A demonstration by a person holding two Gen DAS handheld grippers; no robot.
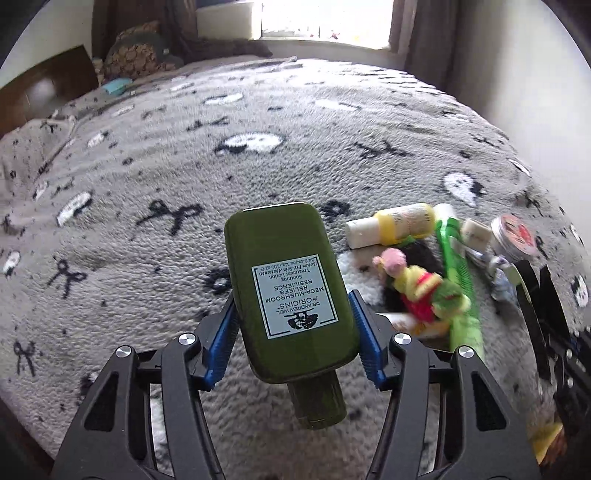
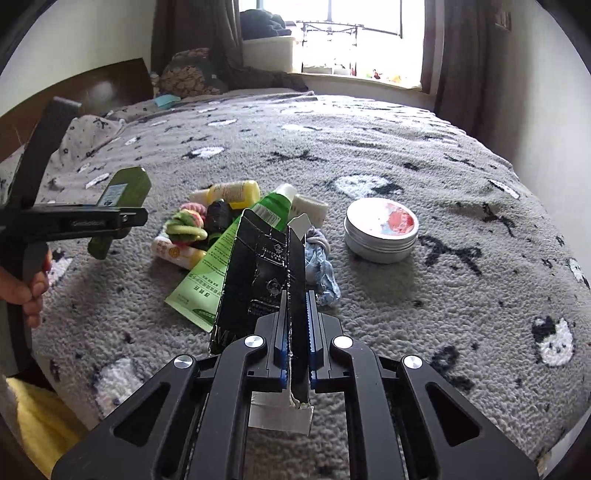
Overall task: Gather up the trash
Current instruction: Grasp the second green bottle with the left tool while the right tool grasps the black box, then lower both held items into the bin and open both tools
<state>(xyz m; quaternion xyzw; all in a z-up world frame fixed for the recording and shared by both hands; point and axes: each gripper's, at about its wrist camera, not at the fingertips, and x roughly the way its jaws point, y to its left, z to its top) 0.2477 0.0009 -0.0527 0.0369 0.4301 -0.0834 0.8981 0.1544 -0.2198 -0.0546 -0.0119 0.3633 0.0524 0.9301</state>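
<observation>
My left gripper [image 1: 293, 310] is shut on a dark green lotion bottle [image 1: 288, 258], cap toward the camera, its blue pads pressing both sides. From the right wrist view the same bottle [image 2: 125, 188] hangs above the bed in the left gripper [image 2: 125, 218], which a hand [image 2: 33, 288] holds. My right gripper [image 2: 295, 306] is shut on a flattened black carton [image 2: 258, 266] standing upright between its pads. Behind the carton lies a pile: a green tube [image 2: 229, 258], a yellow bottle [image 2: 236, 192], coloured hair ties [image 2: 186, 223] and a crumpled blue-white scrap [image 2: 325, 273].
A round metal tin [image 2: 380, 229] sits on the grey fleece blanket [image 2: 443, 147] right of the pile. A wooden headboard [image 2: 110, 81] and pillows are at the far left, with a window [image 2: 362, 33] and curtains behind. Something yellow [image 2: 33, 417] lies beside the bed, lower left.
</observation>
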